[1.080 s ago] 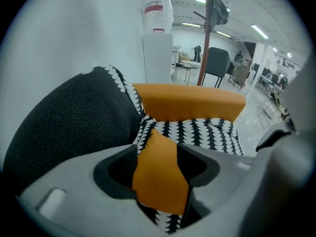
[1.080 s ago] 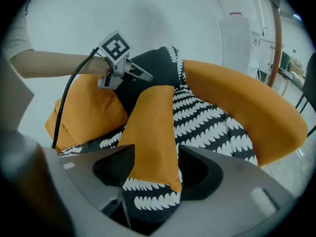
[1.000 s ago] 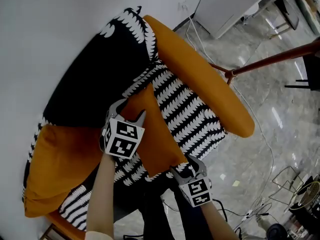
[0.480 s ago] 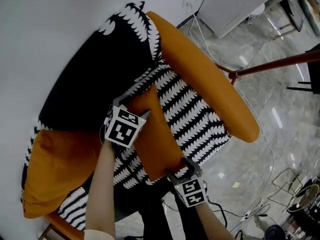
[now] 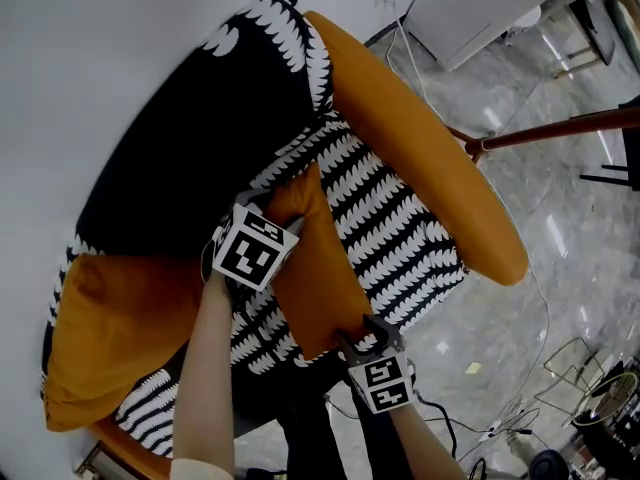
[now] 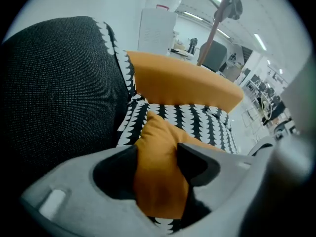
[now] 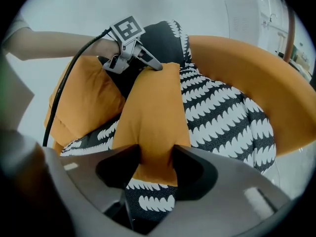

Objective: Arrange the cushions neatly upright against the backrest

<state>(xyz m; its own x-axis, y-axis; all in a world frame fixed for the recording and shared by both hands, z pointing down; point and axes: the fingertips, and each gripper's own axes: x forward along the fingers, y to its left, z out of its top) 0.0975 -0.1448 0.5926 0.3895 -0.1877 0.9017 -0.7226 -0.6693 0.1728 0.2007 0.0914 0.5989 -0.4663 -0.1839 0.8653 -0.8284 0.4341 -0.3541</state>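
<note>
A small orange cushion (image 5: 318, 268) lies along the black-and-white patterned seat (image 5: 395, 228), in front of the black backrest (image 5: 190, 138). My left gripper (image 5: 268, 210) is at its far corner. In the left gripper view the cushion (image 6: 158, 181) bulges between the jaws of that gripper (image 6: 157, 154), pinched. My right gripper (image 5: 352, 340) grips the near end. In the right gripper view the fabric (image 7: 150, 107) is squeezed between the jaws of the right gripper (image 7: 155, 157). Both pairs of jaws have just been closing on the cushion.
A big orange cushion (image 5: 110, 338) slumps at the left end of the seat. A long orange armrest (image 5: 420, 148) borders the right side. A red-brown pole (image 5: 560, 128), a white cabinet (image 5: 470, 8) and cables (image 5: 540, 308) are on the shiny floor beyond.
Both grippers have sunk a little toward the seat with the small cushion between them, and their jaws have narrowed onto its two ends.
</note>
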